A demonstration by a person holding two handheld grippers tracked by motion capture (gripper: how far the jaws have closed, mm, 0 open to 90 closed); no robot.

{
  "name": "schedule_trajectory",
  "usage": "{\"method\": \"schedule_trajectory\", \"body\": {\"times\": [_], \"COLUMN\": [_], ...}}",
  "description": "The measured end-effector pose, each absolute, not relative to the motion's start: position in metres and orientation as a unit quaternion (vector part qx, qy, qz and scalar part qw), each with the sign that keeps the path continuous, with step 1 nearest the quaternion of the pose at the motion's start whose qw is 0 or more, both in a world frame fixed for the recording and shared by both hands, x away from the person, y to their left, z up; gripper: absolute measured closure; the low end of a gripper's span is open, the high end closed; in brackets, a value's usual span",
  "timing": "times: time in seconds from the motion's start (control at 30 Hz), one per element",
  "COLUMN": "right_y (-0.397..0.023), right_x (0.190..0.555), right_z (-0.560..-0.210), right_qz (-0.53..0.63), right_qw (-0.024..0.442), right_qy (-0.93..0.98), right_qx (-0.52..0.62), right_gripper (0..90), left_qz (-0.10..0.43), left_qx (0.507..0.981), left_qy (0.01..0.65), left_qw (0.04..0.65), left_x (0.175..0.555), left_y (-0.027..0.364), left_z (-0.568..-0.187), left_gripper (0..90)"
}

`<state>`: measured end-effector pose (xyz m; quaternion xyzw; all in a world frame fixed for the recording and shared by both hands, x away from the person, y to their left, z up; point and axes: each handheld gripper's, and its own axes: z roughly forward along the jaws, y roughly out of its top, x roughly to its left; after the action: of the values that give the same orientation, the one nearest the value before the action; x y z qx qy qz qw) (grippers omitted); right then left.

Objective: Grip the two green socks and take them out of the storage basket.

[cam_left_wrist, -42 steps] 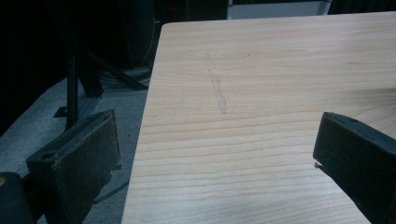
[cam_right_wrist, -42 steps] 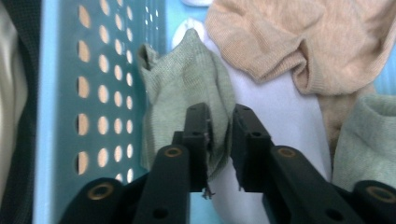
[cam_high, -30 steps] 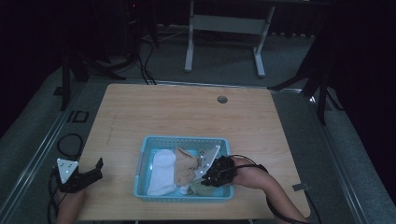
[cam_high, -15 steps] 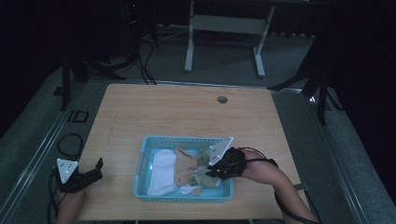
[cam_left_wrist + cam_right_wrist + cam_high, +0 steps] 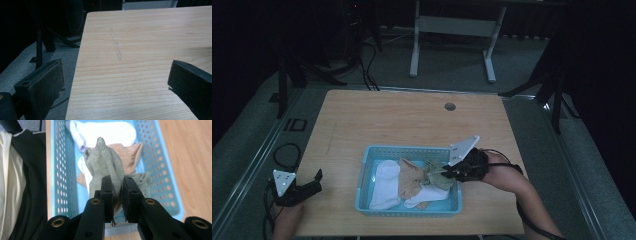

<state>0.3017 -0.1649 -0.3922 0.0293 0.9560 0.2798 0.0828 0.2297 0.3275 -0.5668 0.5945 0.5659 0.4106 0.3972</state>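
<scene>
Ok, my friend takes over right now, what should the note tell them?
Right gripper: shut on the grey-green sock, lifting it above the blue basket.
Left gripper: open, holding nothing, at the table's near left corner.
In the basket: a white sock and a tan sock.
Done: one sock gripped.
Left: probably carry it out and set it down; white and tan socks untouched.

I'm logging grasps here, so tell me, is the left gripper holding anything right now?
No. In the left gripper view the left gripper has its jaws wide apart over the bare wooden table, with nothing between them.
</scene>
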Motion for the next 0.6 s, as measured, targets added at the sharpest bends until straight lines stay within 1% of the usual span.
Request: {"method": "schedule_trajectory", "body": {"times": [0.27,0.43,0.6], "right_y": [-0.195,-0.213,-0.232], "right_x": [0.305,0.306,0.307], "right_z": [-0.369,-0.367,-0.370], "right_qz": [0.308,0.308,0.308], "right_qw": [0.118,0.133,0.139], "right_qy": [0.942,0.938,0.934], "right_qx": [0.069,0.090,0.115], "right_gripper": [80.2,80.1,80.2], "left_qz": [0.410,0.410,0.410], "left_qx": [0.595,0.594,0.596], "left_qy": [0.566,0.567,0.566], "left_qw": [0.397,0.397,0.396], "left_x": [0.230,0.230,0.230], "left_y": [0.327,0.327,0.327], "left_z": [-0.567,-0.567,-0.567], "left_gripper": [0.3,0.3,0.4]}}
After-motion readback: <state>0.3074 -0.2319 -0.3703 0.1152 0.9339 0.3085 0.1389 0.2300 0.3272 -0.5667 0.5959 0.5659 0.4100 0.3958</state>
